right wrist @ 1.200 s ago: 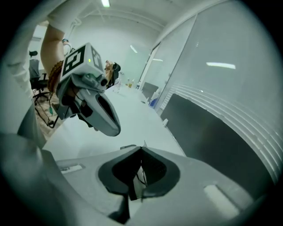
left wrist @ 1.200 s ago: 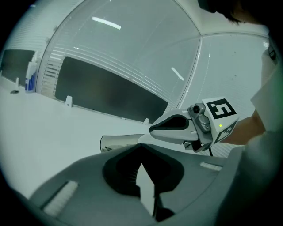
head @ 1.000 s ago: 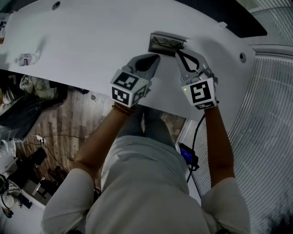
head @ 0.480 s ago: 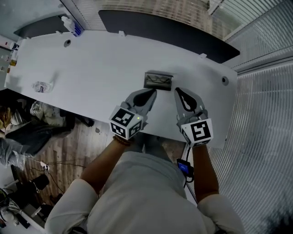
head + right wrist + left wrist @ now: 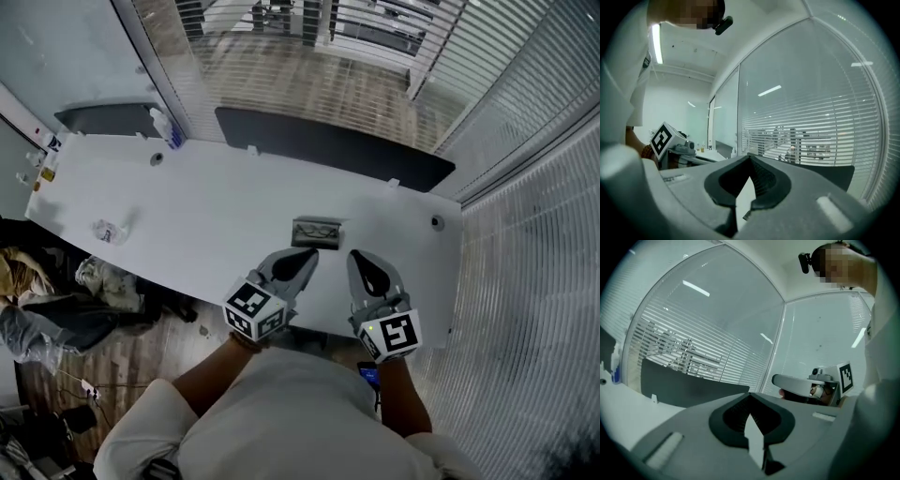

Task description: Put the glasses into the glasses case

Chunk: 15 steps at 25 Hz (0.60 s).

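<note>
Over the near edge of the long white table [image 5: 187, 202] hang the left gripper [image 5: 307, 255] and right gripper [image 5: 359, 259], each with its jaws closed and empty. The small glasses case [image 5: 316, 232] lies just beyond their tips, between them, untouched.
</note>
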Each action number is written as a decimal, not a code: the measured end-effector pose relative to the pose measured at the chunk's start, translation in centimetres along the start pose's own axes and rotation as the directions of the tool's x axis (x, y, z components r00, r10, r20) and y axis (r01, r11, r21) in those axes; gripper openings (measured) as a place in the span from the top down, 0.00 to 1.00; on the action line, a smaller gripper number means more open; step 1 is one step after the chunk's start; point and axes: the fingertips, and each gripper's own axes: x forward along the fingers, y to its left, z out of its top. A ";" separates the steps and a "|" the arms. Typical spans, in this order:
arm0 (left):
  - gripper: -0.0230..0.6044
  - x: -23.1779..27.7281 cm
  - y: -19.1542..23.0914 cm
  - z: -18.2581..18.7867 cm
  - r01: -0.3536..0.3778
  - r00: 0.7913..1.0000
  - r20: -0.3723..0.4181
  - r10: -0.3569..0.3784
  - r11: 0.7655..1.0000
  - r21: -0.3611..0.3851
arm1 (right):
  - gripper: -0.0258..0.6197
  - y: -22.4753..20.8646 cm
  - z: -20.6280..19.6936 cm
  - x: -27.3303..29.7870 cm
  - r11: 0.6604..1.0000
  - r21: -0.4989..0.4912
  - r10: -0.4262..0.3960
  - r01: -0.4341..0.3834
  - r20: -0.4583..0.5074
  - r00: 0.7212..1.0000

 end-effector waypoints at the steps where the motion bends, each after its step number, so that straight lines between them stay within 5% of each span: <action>1: 0.96 -0.1 -0.4 0.6 0.007 1.000 0.007 -0.007 1.000 0.007 | 0.96 0.2 0.7 -0.2 1.000 0.006 -0.004 0.004 0.011 1.000; 15: 0.96 -0.5 -5.8 3.2 0.090 0.994 0.055 -0.092 0.995 0.049 | 0.96 1.0 4.9 -4.0 0.997 0.081 -0.021 0.010 0.126 0.992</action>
